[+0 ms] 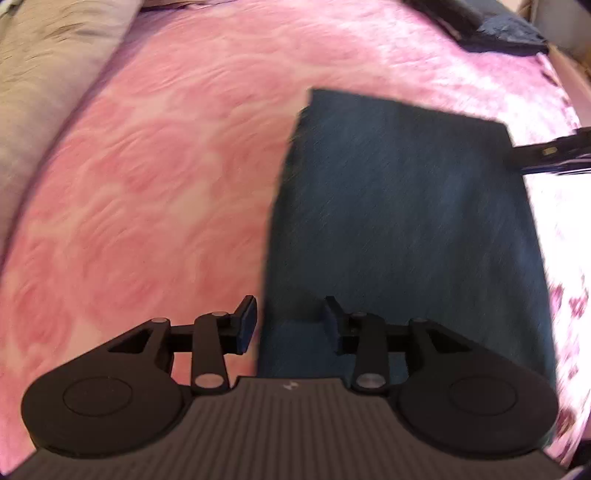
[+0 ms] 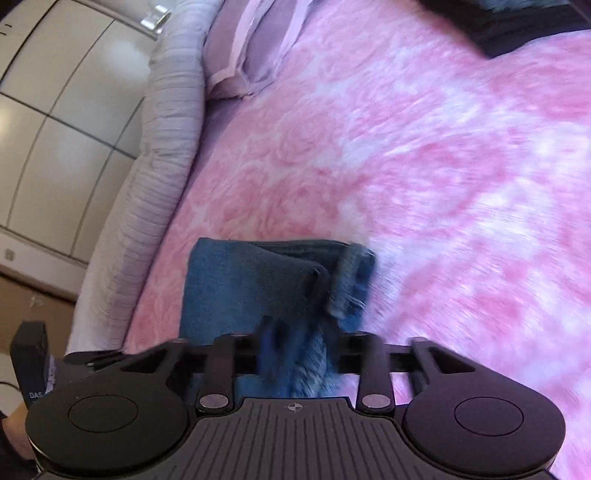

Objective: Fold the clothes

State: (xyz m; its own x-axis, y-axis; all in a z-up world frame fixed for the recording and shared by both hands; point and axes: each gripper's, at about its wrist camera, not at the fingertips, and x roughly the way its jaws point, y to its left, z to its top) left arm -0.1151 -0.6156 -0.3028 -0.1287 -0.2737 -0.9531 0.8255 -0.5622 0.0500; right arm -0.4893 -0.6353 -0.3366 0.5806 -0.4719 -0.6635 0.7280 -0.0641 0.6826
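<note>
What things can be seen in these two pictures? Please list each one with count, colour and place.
jeans: one, blue, folded, on the blanket
blanket: one, pink, covers the bed
pillow: one, lilac, at the bed's head
bolster: one, grey, along the bed's edge
dark clothes: a pile, at the far corner
wardrobe: one, white, beside the bed
left gripper: black, open, over the jeans' edge
right gripper: black, blurred, denim between its fingers

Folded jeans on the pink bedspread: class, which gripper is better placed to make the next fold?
Probably right: the right gripper has denim between its fingers, while the left gripper merely straddles the jeans' edge.
</note>
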